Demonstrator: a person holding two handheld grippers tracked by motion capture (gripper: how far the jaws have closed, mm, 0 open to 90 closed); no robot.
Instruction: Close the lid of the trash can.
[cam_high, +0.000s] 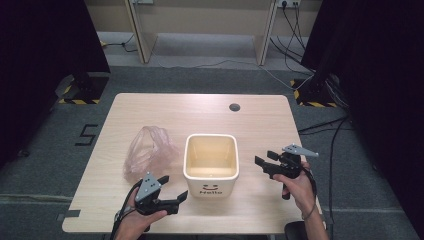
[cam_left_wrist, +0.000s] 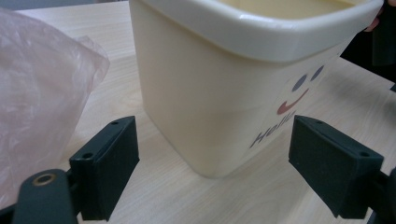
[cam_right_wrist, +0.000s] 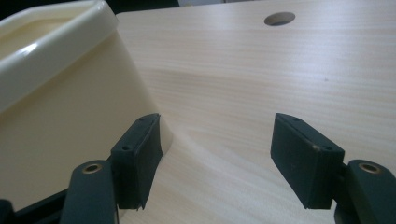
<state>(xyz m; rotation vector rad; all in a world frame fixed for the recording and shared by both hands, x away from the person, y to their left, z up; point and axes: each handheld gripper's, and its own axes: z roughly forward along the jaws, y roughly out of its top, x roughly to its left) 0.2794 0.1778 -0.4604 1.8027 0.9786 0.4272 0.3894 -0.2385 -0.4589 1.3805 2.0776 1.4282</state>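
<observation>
A cream square bin (cam_high: 210, 160) with a smiley and "Hello" on its front stands open and empty at the table's middle. To its left lies a crumpled pink see-through plastic bag (cam_high: 147, 150). My left gripper (cam_high: 174, 187) is open near the front edge, its jaws pointing at the bin's front left corner. In the left gripper view the bin (cam_left_wrist: 224, 93) stands just ahead of the open left gripper (cam_left_wrist: 210, 128), with the bag (cam_left_wrist: 42, 102) at the left. My right gripper (cam_high: 263, 157) is open beside the bin's right wall (cam_right_wrist: 70, 121). Nothing lies between the jaws of the right gripper (cam_right_wrist: 215, 121).
The light wooden table (cam_high: 150, 107) has a round cable hole (cam_high: 234, 107) at its back right, which is also in the right gripper view (cam_right_wrist: 279, 18). Black curtains and stand bases with hazard tape (cam_high: 80, 92) flank the table on the grey floor.
</observation>
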